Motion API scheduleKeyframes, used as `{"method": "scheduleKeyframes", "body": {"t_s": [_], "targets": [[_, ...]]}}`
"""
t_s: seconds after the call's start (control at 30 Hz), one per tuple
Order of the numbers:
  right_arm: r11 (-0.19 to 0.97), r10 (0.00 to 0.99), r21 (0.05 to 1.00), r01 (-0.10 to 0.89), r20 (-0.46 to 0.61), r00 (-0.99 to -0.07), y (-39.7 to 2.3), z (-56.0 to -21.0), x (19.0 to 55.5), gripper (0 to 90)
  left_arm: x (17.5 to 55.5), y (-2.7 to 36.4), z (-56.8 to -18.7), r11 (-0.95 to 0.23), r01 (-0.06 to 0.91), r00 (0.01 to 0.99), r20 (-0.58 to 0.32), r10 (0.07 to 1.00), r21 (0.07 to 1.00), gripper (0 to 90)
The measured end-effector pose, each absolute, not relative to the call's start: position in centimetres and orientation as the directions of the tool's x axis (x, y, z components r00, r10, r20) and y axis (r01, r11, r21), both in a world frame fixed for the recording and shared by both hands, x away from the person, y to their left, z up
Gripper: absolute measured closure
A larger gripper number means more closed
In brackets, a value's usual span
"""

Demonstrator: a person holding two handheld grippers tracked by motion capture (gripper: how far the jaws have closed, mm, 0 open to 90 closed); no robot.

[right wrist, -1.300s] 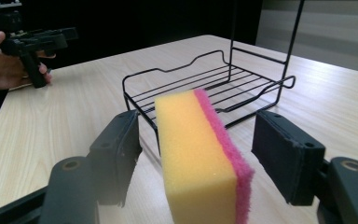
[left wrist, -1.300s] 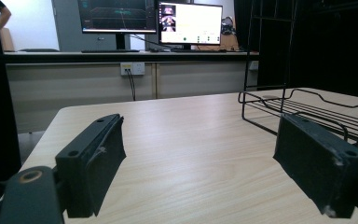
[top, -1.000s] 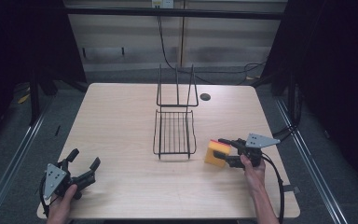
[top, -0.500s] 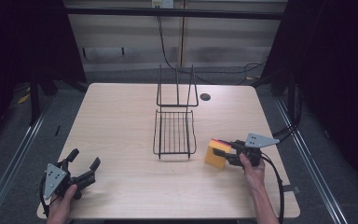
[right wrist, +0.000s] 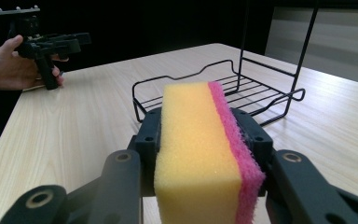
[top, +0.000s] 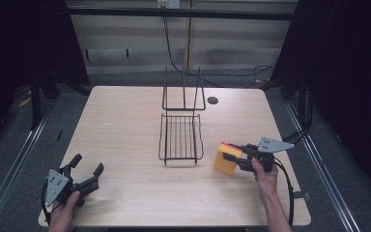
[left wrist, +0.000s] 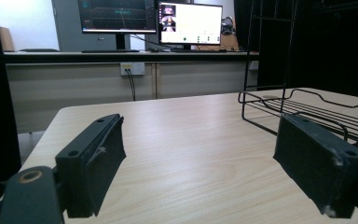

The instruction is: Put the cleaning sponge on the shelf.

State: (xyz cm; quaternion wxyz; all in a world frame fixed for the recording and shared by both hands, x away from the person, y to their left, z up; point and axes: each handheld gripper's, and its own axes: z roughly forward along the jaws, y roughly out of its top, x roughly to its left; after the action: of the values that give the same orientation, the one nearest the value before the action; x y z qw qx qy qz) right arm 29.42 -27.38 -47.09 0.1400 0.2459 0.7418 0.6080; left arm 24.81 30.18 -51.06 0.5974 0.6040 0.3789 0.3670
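Note:
A yellow sponge with a pink scouring layer (top: 223, 159) stands on edge at the right of the wooden table (top: 125, 121). My right gripper (top: 232, 155) is shut on it, just right of the black wire rack (top: 181, 137). In the right gripper view the sponge (right wrist: 200, 154) sits squeezed between both black jaws, and the rack (right wrist: 223, 88) lies just beyond it. My left gripper (top: 88, 164) rests near the front left corner, open and holding nothing. In the left gripper view its jaws stand wide apart over bare tabletop, with the rack (left wrist: 307, 109) to their right.
The rack has a flat basket part and a tall upright frame (top: 183, 89) at its far end. A round cable hole (top: 212, 100) lies behind the rack. A cable (top: 286, 186) trails from the right gripper. Two monitors (left wrist: 189, 23) stand on a counter past the table.

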Motion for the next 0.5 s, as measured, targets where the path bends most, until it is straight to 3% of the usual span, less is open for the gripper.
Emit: {"method": "scheduleKeyframes", "body": {"t_s": [0.5], "targets": [[0.167,0.489,0.974,0.154,0.054,-0.87,-26.5,-44.3,29.8,59.7,24.8,30.2,-51.1,-0.002,0.021,0.446,-0.007,0.895,1.0,15.6]]}}
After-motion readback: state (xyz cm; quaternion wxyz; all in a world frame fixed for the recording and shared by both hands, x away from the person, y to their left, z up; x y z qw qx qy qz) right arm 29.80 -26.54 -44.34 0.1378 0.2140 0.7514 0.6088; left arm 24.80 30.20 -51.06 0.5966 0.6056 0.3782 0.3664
